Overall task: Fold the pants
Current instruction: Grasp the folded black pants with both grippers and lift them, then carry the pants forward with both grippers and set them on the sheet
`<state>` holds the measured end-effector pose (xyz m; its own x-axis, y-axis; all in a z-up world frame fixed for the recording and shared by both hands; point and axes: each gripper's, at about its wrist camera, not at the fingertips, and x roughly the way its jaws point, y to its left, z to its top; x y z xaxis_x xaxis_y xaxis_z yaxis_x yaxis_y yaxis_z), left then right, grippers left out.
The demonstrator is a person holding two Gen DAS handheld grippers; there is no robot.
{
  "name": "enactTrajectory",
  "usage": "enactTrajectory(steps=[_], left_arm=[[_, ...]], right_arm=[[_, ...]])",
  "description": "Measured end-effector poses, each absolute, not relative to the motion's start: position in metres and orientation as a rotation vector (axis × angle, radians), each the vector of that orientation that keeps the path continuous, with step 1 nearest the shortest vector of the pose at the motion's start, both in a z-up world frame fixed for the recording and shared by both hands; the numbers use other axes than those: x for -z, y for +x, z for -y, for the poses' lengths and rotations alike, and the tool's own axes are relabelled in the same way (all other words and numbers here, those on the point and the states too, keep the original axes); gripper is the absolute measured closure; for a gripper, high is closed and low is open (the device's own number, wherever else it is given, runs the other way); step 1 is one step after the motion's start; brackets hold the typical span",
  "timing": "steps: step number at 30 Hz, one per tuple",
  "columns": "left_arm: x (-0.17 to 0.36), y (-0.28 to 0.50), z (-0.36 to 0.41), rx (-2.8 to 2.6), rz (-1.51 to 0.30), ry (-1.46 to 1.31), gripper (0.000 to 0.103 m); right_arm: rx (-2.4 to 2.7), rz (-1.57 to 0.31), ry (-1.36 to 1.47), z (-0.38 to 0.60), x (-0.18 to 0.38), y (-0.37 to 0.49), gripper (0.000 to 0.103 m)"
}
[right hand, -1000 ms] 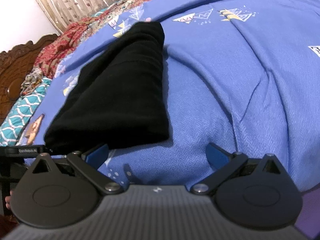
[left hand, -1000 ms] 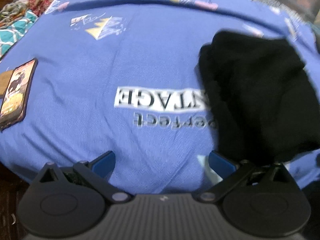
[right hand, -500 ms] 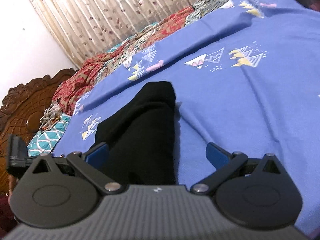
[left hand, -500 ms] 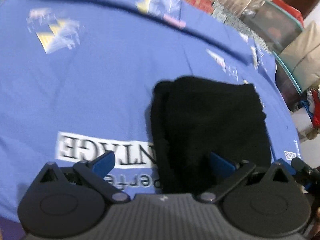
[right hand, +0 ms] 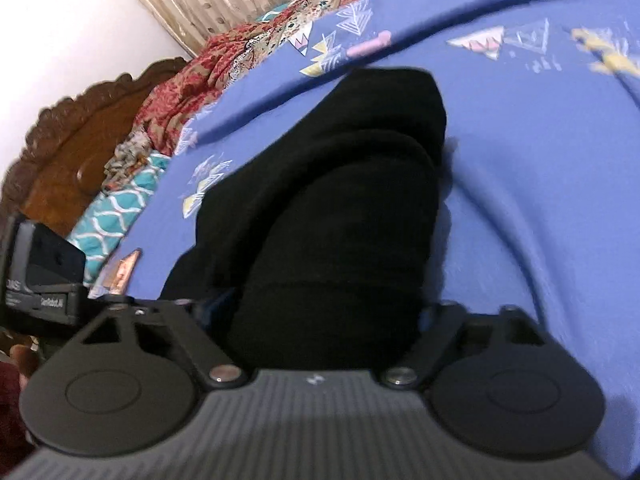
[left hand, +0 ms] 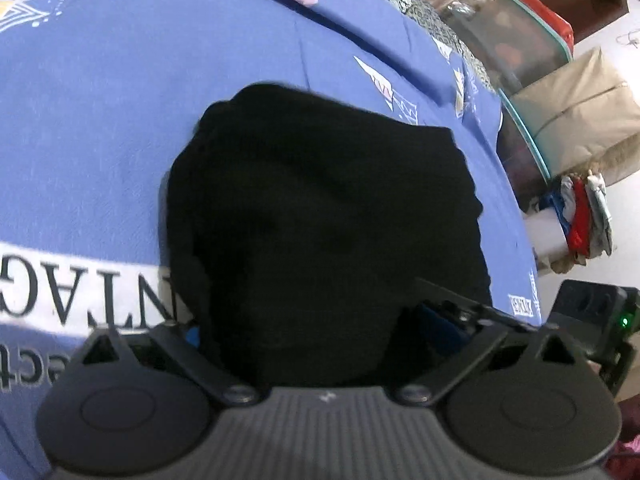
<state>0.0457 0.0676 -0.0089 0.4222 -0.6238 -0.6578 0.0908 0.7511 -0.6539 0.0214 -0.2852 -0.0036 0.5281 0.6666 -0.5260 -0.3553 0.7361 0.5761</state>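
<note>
One black pants (left hand: 320,216), two grippers (left hand: 316,332) (right hand: 324,312).

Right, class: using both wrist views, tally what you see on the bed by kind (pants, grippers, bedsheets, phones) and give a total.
Black pants: 1
Grippers: 2 (left gripper, right gripper)
Blue bedsheet: 1
Phone: 1
Total: 5
</note>
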Motion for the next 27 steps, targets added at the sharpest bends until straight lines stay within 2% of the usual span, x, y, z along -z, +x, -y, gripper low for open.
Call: enactTrajectory(steps=[1,2,5,9,15,19,23,24,25,27], left_arm=[[0.007,0.049,-0.071,0.48,-1.049,-0.61,0.02],[0.003,0.05,-0.076,0.483,-1.045,-0.637,0.022],[-0.023,0.056,-0.08,0.535,-0.961,-0.673,0.022],[-0.073,0.075,-0.084,0.558,-0.772,-0.571,0.022],[-0.113,0.153,-0.091,0.511,-0.595,-0.449,0.02],[-0.093,0.214,-0.092,0.439,-0.644,-0.439,0.02],[-0.039,0.25,-0.094,0.372,-0.79,-0.444,0.02],[-0.024,0.256,-0.092,0.347,-0.841,-0.446,0.02],[-0.01,0.261,-0.09,0.312,-0.891,-0.445,0.017],[0.006,0.257,-0.095,0.254,-0.901,-0.485,0.015]], right_arm=[[-0.632,-0.786,0.417,0.284,-0.003,0.019,0.034],[-0.635,-0.764,0.401,0.283,-0.01,0.016,0.037],[-0.66,-0.651,0.288,0.273,-0.036,0.004,0.045],[-0.673,-0.499,0.28,0.269,-0.072,0.019,0.046],[-0.656,-0.371,0.366,0.261,-0.096,0.103,0.046],[-0.592,-0.438,0.45,0.252,-0.071,0.151,0.046],[-0.529,-0.607,0.501,0.244,-0.029,0.18,0.046],[-0.507,-0.668,0.499,0.242,-0.016,0.185,0.044],[-0.48,-0.733,0.498,0.242,-0.003,0.187,0.039],[-0.447,-0.737,0.52,0.246,0.004,0.178,0.031]])
